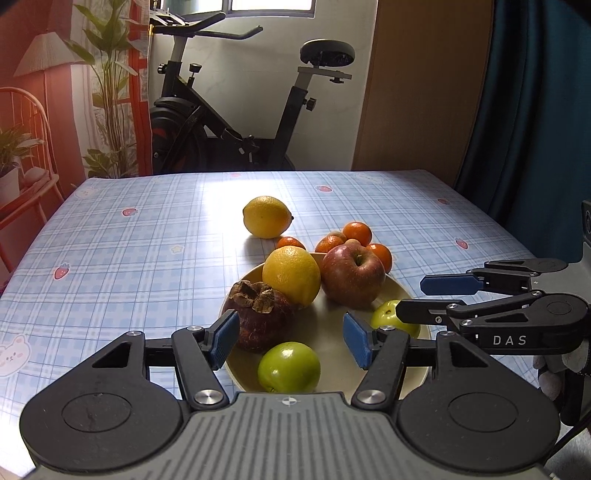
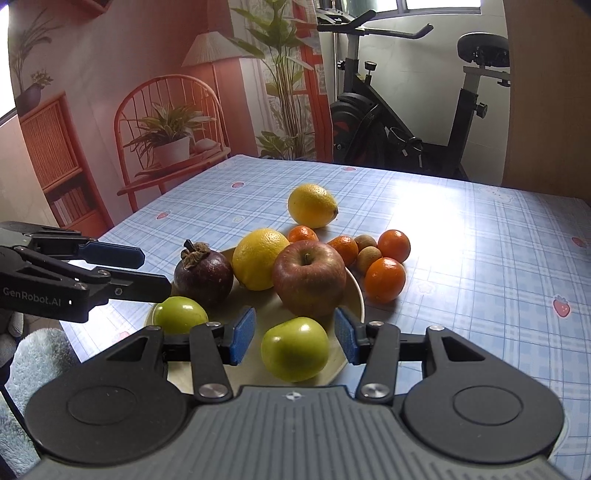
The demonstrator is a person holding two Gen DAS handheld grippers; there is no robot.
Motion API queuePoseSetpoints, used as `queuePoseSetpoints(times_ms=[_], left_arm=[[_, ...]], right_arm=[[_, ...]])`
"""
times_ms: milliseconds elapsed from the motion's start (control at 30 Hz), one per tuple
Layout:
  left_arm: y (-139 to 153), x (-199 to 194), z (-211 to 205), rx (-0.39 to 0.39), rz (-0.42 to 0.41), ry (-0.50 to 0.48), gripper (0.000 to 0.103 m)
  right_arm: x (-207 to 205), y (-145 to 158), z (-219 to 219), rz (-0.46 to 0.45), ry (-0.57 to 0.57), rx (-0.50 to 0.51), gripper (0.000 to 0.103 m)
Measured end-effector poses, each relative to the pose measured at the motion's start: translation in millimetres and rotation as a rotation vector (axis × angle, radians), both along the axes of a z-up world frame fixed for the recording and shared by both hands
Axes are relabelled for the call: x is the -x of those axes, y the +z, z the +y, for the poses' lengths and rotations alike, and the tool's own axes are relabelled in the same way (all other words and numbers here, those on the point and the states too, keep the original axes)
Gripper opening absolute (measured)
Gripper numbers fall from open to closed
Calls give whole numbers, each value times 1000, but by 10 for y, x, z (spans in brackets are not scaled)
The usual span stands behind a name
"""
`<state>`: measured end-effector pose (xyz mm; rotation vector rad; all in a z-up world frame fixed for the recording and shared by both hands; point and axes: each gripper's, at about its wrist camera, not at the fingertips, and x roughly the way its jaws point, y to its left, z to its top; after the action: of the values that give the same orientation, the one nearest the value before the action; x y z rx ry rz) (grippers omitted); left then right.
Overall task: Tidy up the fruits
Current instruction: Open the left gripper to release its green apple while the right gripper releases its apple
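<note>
A black exercise bike [image 1: 236, 99] stands beyond the blue plaid tabletop [image 1: 122, 251], beside a wall mural of an orange chair [image 2: 166, 122] and potted plants; daylight enters a high window [image 1: 271, 5].

Both tools are matte black with blue rubber pads. The left gripper [image 1: 290, 338] has two round black discs flanking a grey ribbed plate stamped with a small crosshair, and silver screws at each linkage pivot. The right gripper [image 2: 295, 338] is built the same. White lettering marks their sides: "DAS" on one, "GenRobot.AI" on the other.
</note>
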<state>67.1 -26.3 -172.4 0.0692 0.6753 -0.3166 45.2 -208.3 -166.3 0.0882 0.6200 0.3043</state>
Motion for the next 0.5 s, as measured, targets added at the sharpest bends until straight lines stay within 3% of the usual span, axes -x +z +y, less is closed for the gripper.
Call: queuePoseSetpoints(times_ms=[167,500], left_arm=[[51,-9,-3,6,-43,23,65],[46,-66,88,31,-45,76,64]], right_arm=[[-13,32,-66,-5,-27,-12,50],[-7,14,-115,-9,-51,-15,50]])
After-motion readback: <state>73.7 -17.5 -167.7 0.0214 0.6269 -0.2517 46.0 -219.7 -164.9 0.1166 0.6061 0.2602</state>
